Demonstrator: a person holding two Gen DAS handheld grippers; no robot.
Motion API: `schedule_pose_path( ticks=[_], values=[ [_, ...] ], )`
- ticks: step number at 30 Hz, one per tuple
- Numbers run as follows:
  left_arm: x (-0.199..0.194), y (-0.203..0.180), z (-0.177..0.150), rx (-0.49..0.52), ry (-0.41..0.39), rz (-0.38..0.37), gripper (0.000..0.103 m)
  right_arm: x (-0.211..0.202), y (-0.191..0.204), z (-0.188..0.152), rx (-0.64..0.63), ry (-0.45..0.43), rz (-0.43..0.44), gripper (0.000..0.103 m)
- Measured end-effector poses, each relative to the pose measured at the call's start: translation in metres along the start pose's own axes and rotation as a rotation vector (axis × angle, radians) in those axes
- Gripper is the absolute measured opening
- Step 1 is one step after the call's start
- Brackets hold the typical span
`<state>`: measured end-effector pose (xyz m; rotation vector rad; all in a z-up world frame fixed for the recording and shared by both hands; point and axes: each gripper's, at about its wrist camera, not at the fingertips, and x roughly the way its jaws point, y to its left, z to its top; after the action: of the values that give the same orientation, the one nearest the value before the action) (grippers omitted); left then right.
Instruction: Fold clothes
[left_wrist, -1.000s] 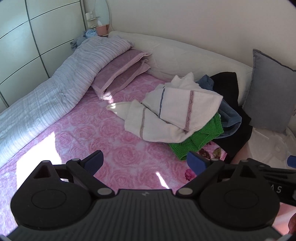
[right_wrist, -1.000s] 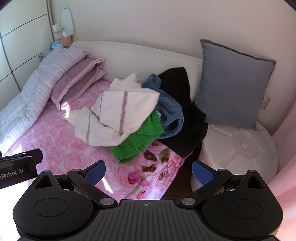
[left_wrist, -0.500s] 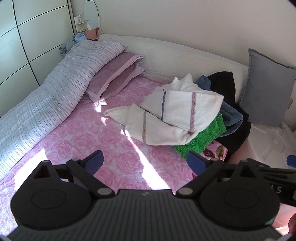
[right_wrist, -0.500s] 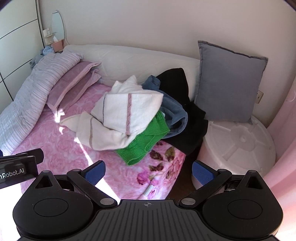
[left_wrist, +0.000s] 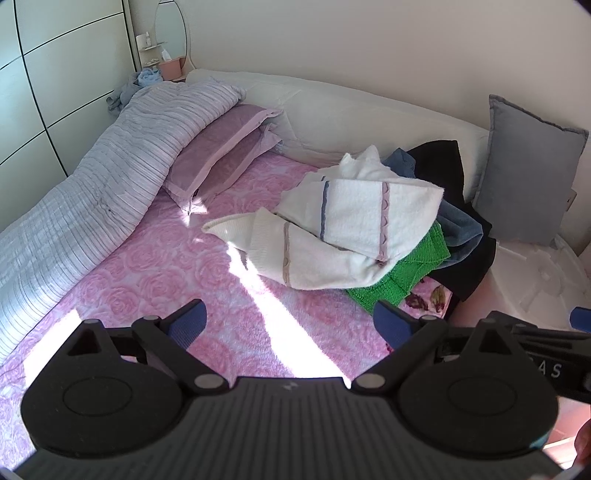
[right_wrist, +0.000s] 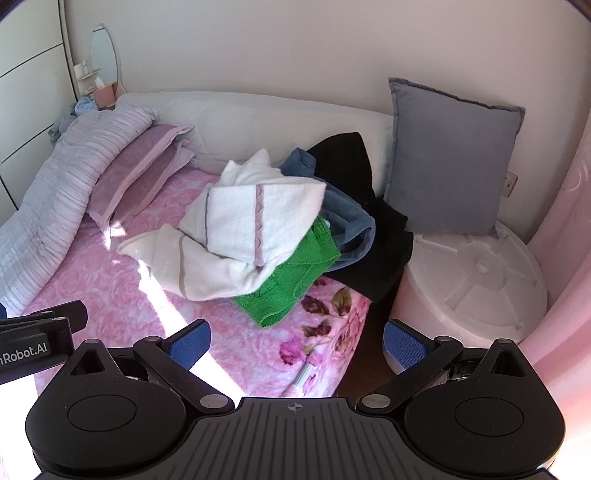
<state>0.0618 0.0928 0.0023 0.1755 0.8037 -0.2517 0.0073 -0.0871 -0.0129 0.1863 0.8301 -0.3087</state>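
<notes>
A heap of clothes lies on the pink rose bedspread (left_wrist: 155, 266) near the headboard. On top are white towels with thin stripes (left_wrist: 354, 221) (right_wrist: 240, 236). Under them lie a green knit (left_wrist: 410, 269) (right_wrist: 288, 284), a blue garment (left_wrist: 458, 229) (right_wrist: 347, 225) and a black garment (left_wrist: 439, 158) (right_wrist: 354, 166). My left gripper (left_wrist: 290, 323) hangs open over the bedspread, well short of the heap and holding nothing. Open and empty too, my right gripper (right_wrist: 297, 341) hovers over the bed's right edge, below the green knit.
A rolled striped duvet (left_wrist: 92, 188) runs along the bed's left side beside two mauve pillows (left_wrist: 221, 155). A grey cushion (right_wrist: 450, 162) leans on the wall above a white round foam piece (right_wrist: 476, 280). Wardrobe doors (left_wrist: 55, 74) stand at the left. Pink surface (right_wrist: 569, 236) at right.
Both cameras have pulled back and risen, so the heap now sits farther away and more of the bed shows. The clothes have not moved. Both grippers stay open.
</notes>
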Motion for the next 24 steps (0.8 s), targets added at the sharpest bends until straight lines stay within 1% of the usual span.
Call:
schedule_pose_path(
  ticks=[11, 16, 21, 24],
  values=[
    [0.015, 0.012, 0.006, 0.031, 0.002, -0.016, 0.096, 0.011, 0.010, 0.001, 0.027, 0.000, -0.008, 0.103],
    [0.026, 0.010, 0.015, 0.050, 0.002, -0.042, 0.096, 0.014, 0.006, 0.007, 0.045, -0.034, 0.006, 0.103],
    [0.039, 0.008, 0.024, 0.050, 0.010, -0.070, 0.096, 0.021, 0.004, 0.015, 0.017, -0.092, 0.014, 0.103],
    [0.051, 0.009, 0.029, 0.046, 0.020, -0.073, 0.096, 0.031, 0.003, 0.021, 0.005, -0.097, 0.013, 0.103]
  ],
)
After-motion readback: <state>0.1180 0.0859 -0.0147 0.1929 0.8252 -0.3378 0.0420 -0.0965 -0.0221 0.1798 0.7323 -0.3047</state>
